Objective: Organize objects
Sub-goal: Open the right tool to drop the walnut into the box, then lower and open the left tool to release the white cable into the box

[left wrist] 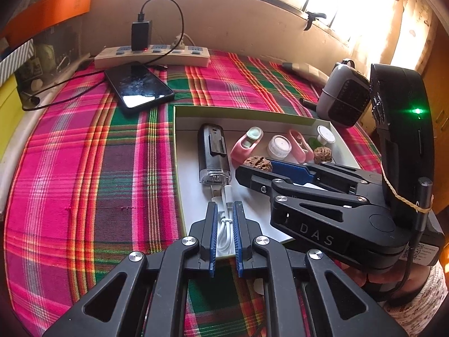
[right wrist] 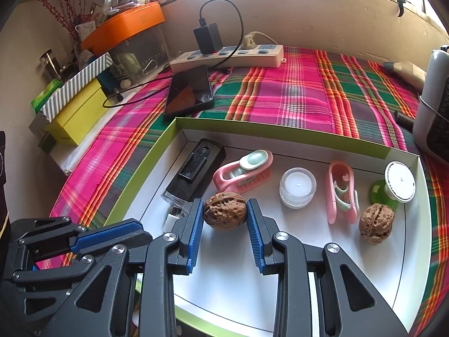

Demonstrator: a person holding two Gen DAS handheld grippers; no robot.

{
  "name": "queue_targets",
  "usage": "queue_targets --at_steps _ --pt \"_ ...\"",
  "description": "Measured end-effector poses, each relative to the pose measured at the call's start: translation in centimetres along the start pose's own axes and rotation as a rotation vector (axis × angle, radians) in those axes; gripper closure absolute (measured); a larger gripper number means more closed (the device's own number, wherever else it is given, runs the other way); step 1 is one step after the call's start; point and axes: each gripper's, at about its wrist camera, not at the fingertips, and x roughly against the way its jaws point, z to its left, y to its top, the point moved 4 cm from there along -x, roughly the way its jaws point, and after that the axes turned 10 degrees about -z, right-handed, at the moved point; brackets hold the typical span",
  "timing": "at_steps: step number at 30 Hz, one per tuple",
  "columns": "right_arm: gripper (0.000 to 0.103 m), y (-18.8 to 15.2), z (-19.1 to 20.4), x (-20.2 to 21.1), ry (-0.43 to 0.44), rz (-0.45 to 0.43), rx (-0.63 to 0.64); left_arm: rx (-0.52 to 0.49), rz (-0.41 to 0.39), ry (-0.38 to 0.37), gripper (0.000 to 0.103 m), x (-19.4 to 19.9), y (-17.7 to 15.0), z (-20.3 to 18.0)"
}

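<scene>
1. My right gripper (right wrist: 224,217) pinches a walnut (right wrist: 225,210) inside the tray (right wrist: 280,129).
2. My left gripper (left wrist: 224,224) straddles the white cable (left wrist: 224,226), contact unclear.
3. The walnut looks hard, light and bumpy: I grip its middle.

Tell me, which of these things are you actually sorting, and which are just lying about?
Part of the job:
white tray
walnut between the right gripper jaws
white cable between the left gripper jaws
second walnut
candle jar

Just lying about:
phone
power strip
orange box
</scene>
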Motion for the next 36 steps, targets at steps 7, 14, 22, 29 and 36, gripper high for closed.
queue_targets --at_steps 7,14,22,29,36 --pt "0.070 -0.1 0.3 0.1 -0.001 0.002 0.011 -0.001 -0.005 0.007 0.094 0.4 -0.1 0.0" --pt "0.054 -0.1 0.6 0.5 -0.004 -0.010 0.007 -0.005 -0.011 0.013 0.093 1.0 -0.2 0.0" --pt "0.053 -0.2 0.9 1.6 -0.022 -0.032 -0.001 -0.010 -0.018 0.012 0.091 1.8 -0.5 -0.2" --pt "0.053 -0.3 1.0 3.5 -0.039 -0.065 -0.019 -0.008 -0.038 -0.003 0.090 3.1 -0.9 -0.6" --pt "0.053 -1.1 1.2 6.1 -0.057 -0.110 -0.038 -0.004 -0.051 -0.012 0.087 4.4 -1.6 -0.7"
